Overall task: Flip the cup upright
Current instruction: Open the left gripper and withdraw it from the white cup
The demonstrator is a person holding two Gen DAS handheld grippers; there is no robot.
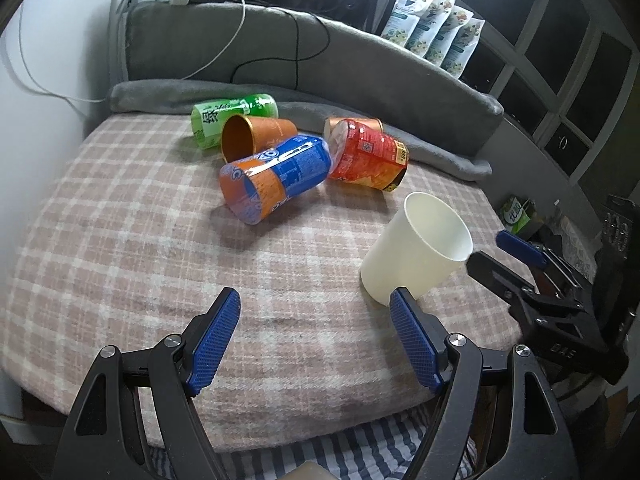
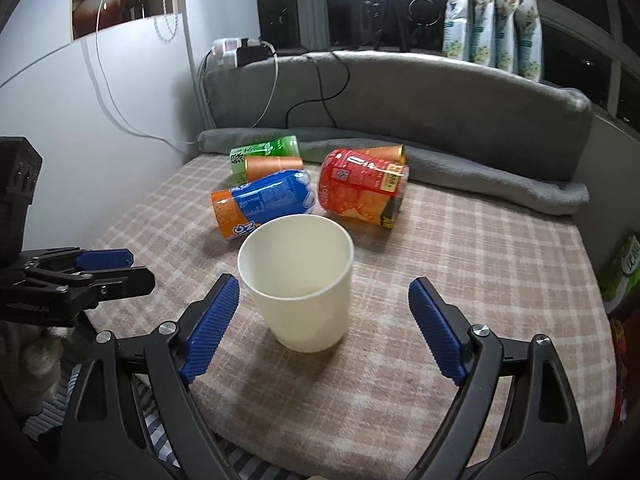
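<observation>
A plain white paper cup (image 1: 416,248) stands upright, mouth up, on the pink checked blanket (image 1: 120,240); it shows in the right wrist view (image 2: 298,284) too. My left gripper (image 1: 316,308) is open and empty, with the cup just beyond its right fingertip. My right gripper (image 2: 324,292) is open, its fingers on either side of the cup's near side without touching it. It also shows in the left wrist view (image 1: 492,248) at the cup's right.
Several drink containers lie on their sides further back: a blue-orange one (image 1: 276,176), a red one (image 1: 368,156), a green one (image 1: 232,116) and two orange cups (image 1: 256,136). A grey rolled blanket (image 1: 400,128) and cushion back border the far side.
</observation>
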